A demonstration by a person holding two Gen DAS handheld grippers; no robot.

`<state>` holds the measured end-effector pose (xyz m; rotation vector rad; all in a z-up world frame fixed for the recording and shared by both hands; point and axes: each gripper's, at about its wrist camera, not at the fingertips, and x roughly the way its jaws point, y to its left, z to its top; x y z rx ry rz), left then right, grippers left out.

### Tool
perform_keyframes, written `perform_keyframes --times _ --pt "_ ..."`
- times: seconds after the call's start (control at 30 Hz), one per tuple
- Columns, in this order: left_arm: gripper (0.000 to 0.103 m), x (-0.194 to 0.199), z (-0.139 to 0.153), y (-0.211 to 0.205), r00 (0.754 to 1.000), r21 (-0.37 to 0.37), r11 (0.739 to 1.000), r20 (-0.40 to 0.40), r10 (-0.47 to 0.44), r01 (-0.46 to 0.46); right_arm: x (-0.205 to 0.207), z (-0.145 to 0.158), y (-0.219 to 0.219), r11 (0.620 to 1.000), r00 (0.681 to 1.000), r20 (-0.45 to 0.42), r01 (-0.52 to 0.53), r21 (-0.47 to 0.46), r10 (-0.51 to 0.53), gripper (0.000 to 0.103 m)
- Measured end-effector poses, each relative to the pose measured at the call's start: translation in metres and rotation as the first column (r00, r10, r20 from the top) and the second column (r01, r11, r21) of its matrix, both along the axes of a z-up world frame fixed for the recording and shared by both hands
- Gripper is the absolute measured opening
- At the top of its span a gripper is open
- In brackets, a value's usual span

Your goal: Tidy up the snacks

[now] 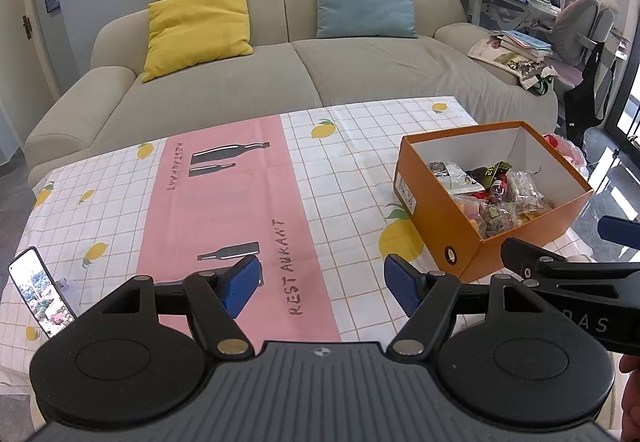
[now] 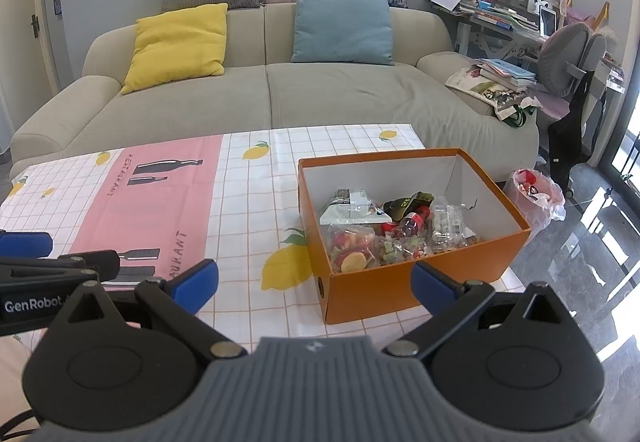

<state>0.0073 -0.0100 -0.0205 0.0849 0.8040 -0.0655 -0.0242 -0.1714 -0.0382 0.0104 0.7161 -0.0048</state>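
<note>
Open orange cardboard box [image 1: 472, 238] of wrapped snacks [image 1: 496, 198] on lemon-print checked tablecloth [image 1: 328, 182]. Left gripper [image 1: 320, 284] with jaws spread wide, empty. Propped smartphone [image 1: 38, 292] far left.

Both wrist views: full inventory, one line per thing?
box: 1, orange, white inside, table's right part
snacks: several packets, mixed colours, inside box
tablecloth: 1, white grid, lemons, pink panel, over table
phone: 1, screen lit, propped at table's left edge
sofa: 1, beige, behind table
cushions: yellow, blue, grey, printed, on sofa
desk: 1, cluttered, far right
chair: 1, grey, by desk
bin: 1, pink bag, floor, right of box
left gripper: open, empty
right gripper: open, empty
</note>
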Motion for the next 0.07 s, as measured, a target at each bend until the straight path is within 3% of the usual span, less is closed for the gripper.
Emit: perform_keyframes --times 0.07 --pt "0.084 0.0002 0.0007 0.0000 1.000 0.001 1.000 0.001 0.002 -0.002 0.0001 0.0000 0.0003 1.000 1.000 0.000 0.000 0.000 0.000 0.100"
